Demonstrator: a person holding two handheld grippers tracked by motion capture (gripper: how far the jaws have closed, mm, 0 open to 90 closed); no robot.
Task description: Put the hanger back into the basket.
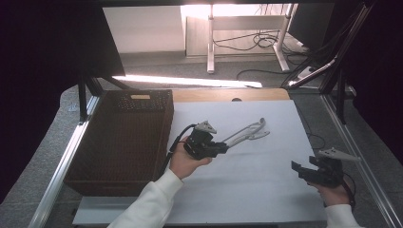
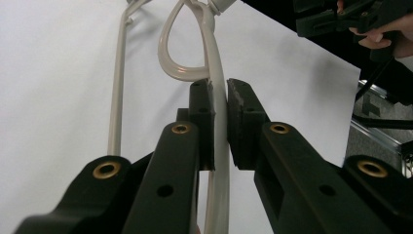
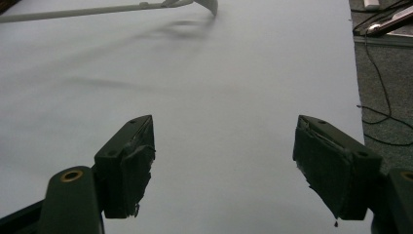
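Note:
A cream plastic clothes hanger (image 1: 247, 133) is held over the white table top (image 1: 256, 190), its shadow on the sheet below it. My left gripper (image 1: 224, 147) is shut on one of its thin bars. In the left gripper view the pads (image 2: 238, 114) pinch that bar, and the rest of the hanger (image 2: 213, 53) runs away from the jaws. My right gripper (image 1: 296, 168) hovers near the table's right front, open, with nothing between its jaws. In the right gripper view (image 3: 224, 161) the hanger (image 3: 97, 10) crosses the top edge.
A large dark brown wicker basket (image 1: 123, 137) stands on the left side of the table, close to my left forearm. Metal frame rails (image 1: 354, 142) run along both table sides. Cables lie on the floor beyond.

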